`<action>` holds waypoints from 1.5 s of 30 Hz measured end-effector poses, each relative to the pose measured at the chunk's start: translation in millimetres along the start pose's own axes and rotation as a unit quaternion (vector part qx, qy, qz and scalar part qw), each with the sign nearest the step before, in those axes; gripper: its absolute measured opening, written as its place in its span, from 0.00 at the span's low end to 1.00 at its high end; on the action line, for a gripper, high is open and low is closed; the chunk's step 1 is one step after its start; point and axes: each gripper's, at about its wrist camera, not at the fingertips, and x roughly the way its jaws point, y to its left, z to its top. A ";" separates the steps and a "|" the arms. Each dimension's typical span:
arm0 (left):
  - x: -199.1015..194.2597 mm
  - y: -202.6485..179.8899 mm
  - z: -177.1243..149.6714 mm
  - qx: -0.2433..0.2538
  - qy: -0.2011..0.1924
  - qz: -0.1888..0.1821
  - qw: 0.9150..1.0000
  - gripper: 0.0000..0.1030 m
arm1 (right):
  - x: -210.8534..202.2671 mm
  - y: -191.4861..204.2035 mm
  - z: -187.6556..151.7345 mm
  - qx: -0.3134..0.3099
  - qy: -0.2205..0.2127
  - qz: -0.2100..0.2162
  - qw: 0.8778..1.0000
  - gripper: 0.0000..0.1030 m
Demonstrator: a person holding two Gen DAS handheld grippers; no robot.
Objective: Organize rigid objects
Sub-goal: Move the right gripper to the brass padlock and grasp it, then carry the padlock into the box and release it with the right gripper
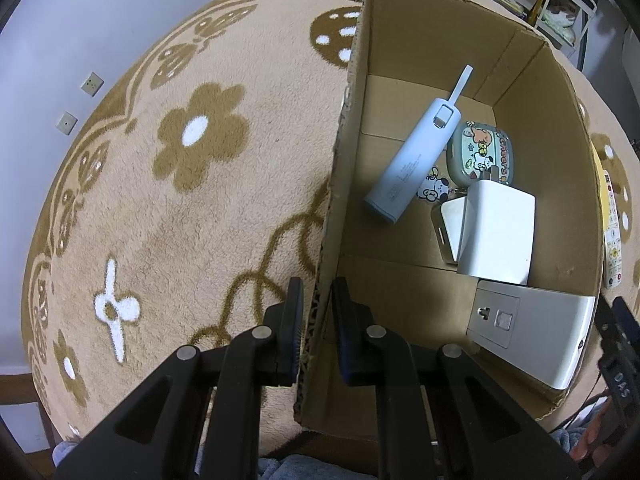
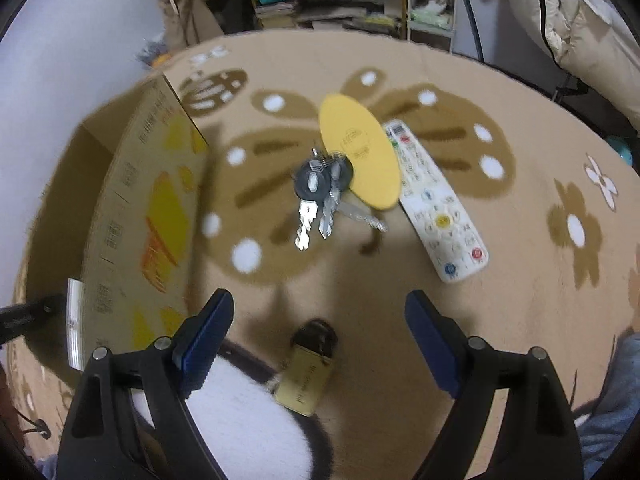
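Note:
My left gripper [image 1: 317,300] is shut on the left wall of an open cardboard box [image 1: 552,160], one finger outside and one inside. In the box lie a light blue power bank [image 1: 412,160], a cartoon-printed case [image 1: 482,152], a white charger block [image 1: 500,232] and a silver wall-socket panel [image 1: 532,332]. My right gripper [image 2: 318,300] hangs open and pointing steeply down over the carpet, nothing between its fingers. A brass padlock [image 2: 306,376] lies just below its gap. Farther ahead are a bunch of keys [image 2: 318,196], a yellow disc [image 2: 360,152] and a white remote [image 2: 436,204].
The box [image 2: 140,208] stands left of the right gripper, its printed side facing it. A beige flower-patterned carpet [image 1: 180,200] covers the surface. Shelves and a cart [image 2: 430,0] stand behind. A person's blue sleeve [image 2: 616,400] shows at lower right.

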 end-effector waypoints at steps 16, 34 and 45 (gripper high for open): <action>1.2 1.2 -1.4 0.000 0.002 0.002 1.000 0.14 | 37.9 21.0 -19.4 -0.034 0.064 -0.057 0.996 0.33; 1.0 1.4 -3.2 -0.003 0.004 -0.003 1.000 0.13 | 3.6 29.0 11.1 -0.003 -0.011 0.012 1.000 0.32; 0.8 0.2 -3.1 -0.003 0.004 -0.003 1.000 0.12 | -30.7 37.2 33.2 0.010 -0.084 0.080 0.993 0.32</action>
